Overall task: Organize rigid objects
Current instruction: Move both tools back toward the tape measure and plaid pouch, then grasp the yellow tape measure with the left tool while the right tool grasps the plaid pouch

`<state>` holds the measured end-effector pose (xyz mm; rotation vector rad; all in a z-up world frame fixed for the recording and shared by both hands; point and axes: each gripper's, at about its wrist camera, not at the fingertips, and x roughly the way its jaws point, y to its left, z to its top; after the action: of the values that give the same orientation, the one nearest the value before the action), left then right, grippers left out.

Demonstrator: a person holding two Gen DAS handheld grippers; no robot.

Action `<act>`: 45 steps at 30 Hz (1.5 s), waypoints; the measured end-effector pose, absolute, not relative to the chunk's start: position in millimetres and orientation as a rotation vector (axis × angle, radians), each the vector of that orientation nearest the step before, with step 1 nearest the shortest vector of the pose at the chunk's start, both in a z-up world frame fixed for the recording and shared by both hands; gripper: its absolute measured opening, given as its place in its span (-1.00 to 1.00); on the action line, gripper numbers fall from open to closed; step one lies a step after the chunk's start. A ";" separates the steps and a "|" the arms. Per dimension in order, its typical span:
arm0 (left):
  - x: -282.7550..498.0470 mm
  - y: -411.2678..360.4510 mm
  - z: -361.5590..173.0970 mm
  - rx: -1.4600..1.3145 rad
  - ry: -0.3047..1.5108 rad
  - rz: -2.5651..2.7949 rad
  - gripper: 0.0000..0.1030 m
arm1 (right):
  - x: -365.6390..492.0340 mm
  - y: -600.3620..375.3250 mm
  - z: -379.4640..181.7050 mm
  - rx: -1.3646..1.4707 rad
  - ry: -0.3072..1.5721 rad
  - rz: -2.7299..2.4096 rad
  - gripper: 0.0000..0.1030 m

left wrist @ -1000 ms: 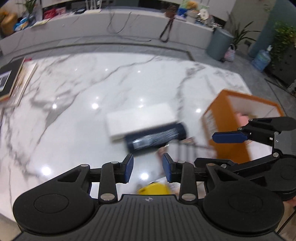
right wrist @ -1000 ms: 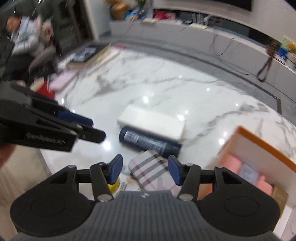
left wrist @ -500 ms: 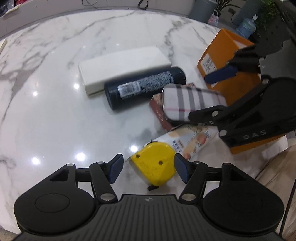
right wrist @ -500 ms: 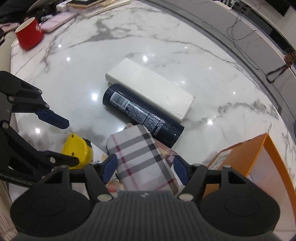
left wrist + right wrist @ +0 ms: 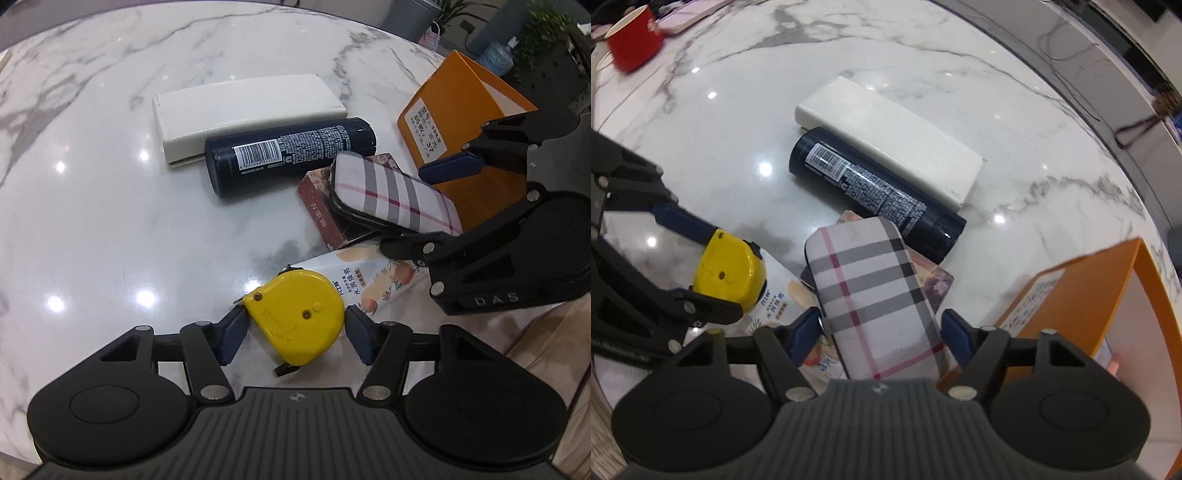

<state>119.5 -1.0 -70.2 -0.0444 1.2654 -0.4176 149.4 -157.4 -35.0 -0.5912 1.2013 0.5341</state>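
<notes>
On the table point(image 5: 92, 206), a spray can point(image 5: 290, 160) lies against the front of a long flat box point(image 5: 243, 110). A glasses case point(image 5: 391, 194) rests atop a small carton point(image 5: 317, 195), a tape measure point(image 5: 299, 314) beside a drink pouch point(image 5: 373, 280), an open box point(image 5: 461, 110) at right.

left gripper point(image 5: 295, 332): matte black body with a ribbed, dark grey plate across the near edge, a small round emblem at its centre. two large round black housings, each with a shallow circular recess, flank the plate. angular black link arms with triangular cut-outs run forward from them, pinned by silver screw heads. each finger ends in a blue rectangular pad point(image 5: 232, 334). right gripper point(image 5: 881, 328): same build, with a ribbed grey plate, round black housings, silver screws and blue pads point(image 5: 955, 338). seen side-on from the left wrist view, its black casing carries pale raised lettering reading "das" and two silver pins.
</notes>
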 end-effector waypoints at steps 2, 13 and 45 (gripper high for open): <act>119.4 0.4 -69.5 0.005 1.252 -0.385 0.28 | 142.9 -155.3 -32.3 -0.568 1.202 0.538 0.32; 121.6 22.9 -71.4 -0.076 1.283 -0.279 0.46 | 129.0 -145.1 -30.0 -0.627 1.216 0.598 0.53; 117.7 4.1 -70.3 0.013 1.217 -0.327 0.15 | 120.3 -140.4 -30.2 -0.615 1.214 0.632 0.21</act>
<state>117.7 4.1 -70.3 0.0128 1.2171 -0.3274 120.3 -140.4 -30.2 -0.6152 1.2142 0.6324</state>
